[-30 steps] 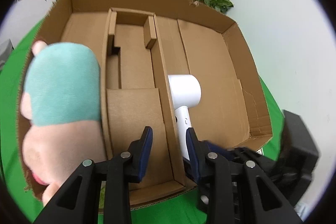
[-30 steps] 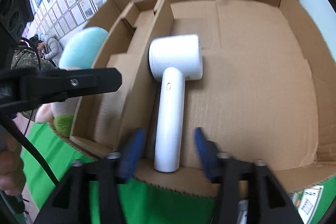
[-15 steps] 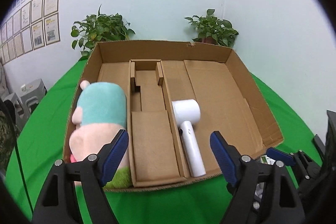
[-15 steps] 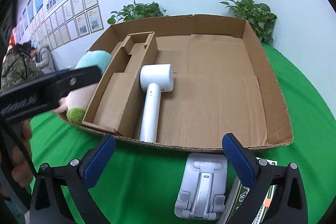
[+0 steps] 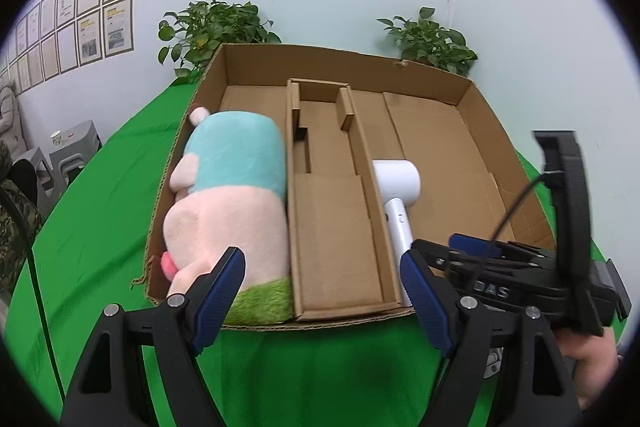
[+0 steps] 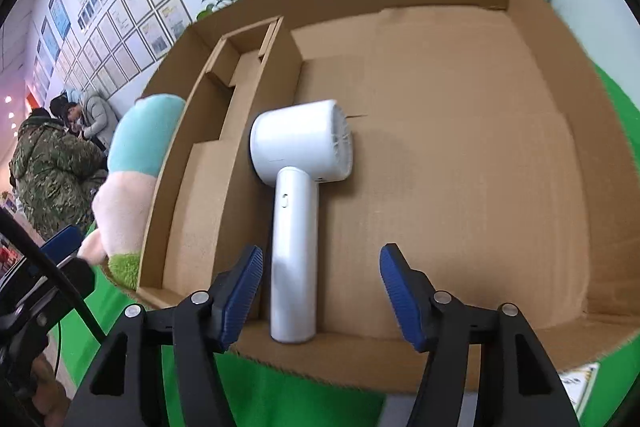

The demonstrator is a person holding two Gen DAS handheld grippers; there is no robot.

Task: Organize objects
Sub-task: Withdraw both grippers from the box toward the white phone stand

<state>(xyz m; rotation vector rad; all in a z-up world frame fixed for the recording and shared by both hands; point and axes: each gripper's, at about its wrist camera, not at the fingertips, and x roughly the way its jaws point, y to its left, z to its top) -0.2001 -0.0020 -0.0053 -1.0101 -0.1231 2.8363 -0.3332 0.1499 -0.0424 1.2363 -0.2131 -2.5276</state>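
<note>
Both grippers empty at the near edge of a partly filled cardboard box.

The left gripper (image 5: 322, 297) has its blue-padded fingers (image 5: 218, 285) spread wide over the green cloth (image 5: 100, 195), holding nothing; the right gripper (image 6: 320, 293) is likewise parted, its fingers flanking but not touching the handle of the white hair dryer (image 6: 298, 187). The dryer lies flat in the large right compartment of the cardboard box (image 5: 516, 163), against the central divider insert (image 5: 336, 211), which holds nothing. The plush toy (image 5: 232, 203) fills the narrow left compartment. Two items thus appear stowed. A printed item (image 6: 580, 383) shows outside the box at lower right, probably still to be placed, though it is too cropped to identify.
</note>
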